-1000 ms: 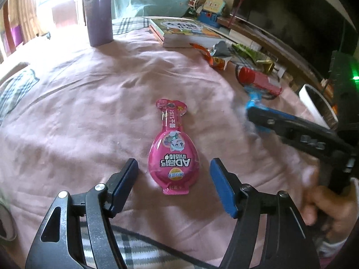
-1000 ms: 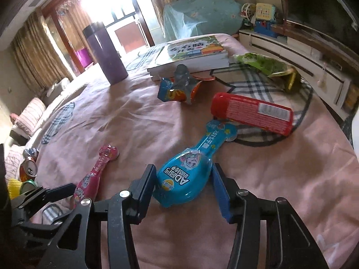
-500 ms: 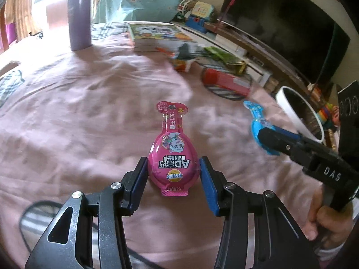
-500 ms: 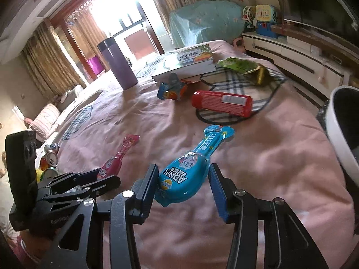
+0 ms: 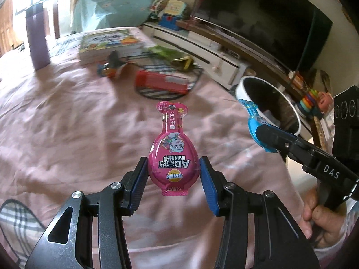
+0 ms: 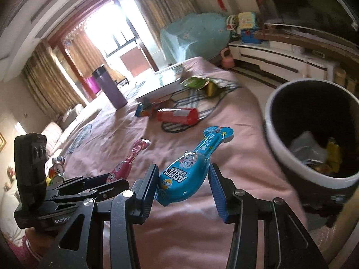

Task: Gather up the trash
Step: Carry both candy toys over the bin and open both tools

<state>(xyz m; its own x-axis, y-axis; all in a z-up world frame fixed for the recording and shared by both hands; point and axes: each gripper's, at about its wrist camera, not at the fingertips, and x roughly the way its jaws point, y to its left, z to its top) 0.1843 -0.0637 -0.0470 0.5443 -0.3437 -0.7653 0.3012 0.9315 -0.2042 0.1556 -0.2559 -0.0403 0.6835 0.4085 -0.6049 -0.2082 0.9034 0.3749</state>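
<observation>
The pink pack is gripped at its bulb between the left fingers, lifted off the pink bed. The blue pack is pinched likewise by the right gripper, close to the bin, where some trash already lies. Neither pack is dropped in yet. A red tube, a green wrapper and a small orange-blue wrapper are left on the bed.

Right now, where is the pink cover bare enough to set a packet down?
Bare: the wide stretch of pink cover between the purple tumbler and the left gripper. Crowded: around the books, red tube and green wrapper.
</observation>
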